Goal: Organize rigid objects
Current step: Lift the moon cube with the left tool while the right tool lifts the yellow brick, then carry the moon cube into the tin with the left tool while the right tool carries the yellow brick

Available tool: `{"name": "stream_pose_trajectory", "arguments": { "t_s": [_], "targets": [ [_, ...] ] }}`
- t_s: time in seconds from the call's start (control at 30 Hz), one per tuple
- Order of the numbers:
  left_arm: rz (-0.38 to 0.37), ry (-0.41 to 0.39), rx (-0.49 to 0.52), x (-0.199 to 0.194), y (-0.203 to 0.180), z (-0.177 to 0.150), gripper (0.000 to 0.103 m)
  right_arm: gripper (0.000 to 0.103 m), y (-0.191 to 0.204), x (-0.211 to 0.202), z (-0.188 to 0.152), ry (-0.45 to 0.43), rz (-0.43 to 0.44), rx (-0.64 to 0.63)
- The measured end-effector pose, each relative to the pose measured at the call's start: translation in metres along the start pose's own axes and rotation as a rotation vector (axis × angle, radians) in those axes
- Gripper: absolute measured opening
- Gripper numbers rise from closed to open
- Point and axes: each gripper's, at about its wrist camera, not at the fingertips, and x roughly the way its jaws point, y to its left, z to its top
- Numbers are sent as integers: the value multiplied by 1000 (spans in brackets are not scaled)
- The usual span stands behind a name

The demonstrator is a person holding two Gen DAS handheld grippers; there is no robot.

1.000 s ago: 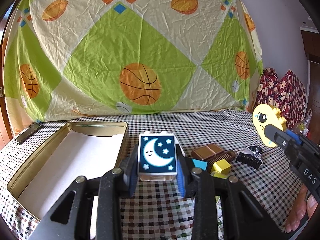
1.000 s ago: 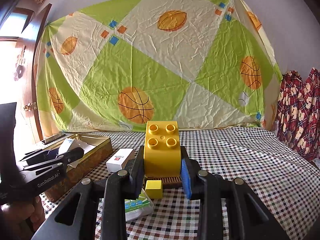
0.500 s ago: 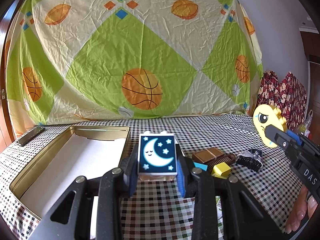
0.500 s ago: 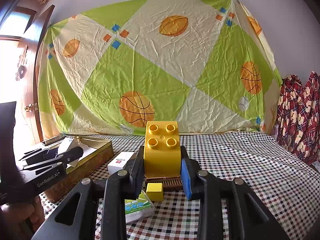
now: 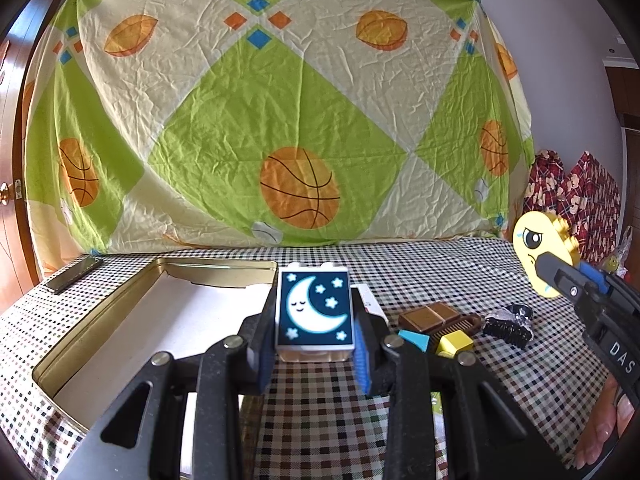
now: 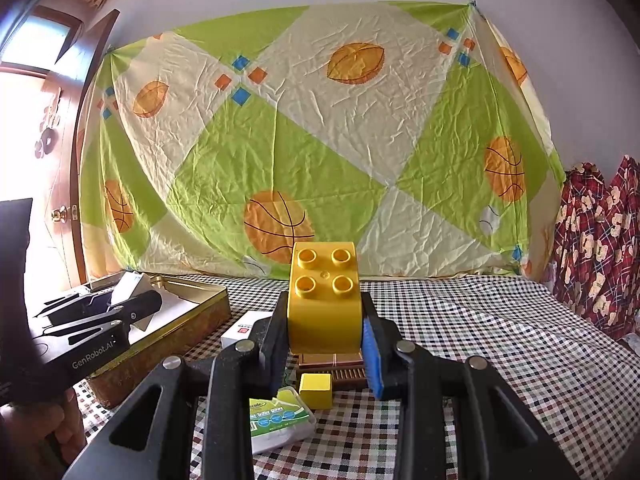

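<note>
Two grippers loaded: left gripper [image 5: 314,354] pinches white moon-print block [image 5: 315,314], right gripper [image 6: 326,354] pinches yellow studded block [image 6: 325,300]. Both held above checkered table; gold tin [image 5: 60,354] at 9 o'clock, likely destination.

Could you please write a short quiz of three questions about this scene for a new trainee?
1. True or false: the left tongs are shut on the moon block.
2. What do the right tongs hold? A) a phone B) the yellow studded brick C) a comb
3. Fill in: the gold tin lies to the ____ of the moon block in the left wrist view.

Key: 1 true; 2 B; 3 left
</note>
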Motion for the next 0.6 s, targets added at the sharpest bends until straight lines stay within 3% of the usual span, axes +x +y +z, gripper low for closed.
{"name": "stream_pose_trajectory", "arguments": {
  "t_s": [0.6],
  "targets": [
    [73, 59, -91, 1, 69, -2, 31, 34, 65, 28, 0, 50, 125, -69]
  ]
}}
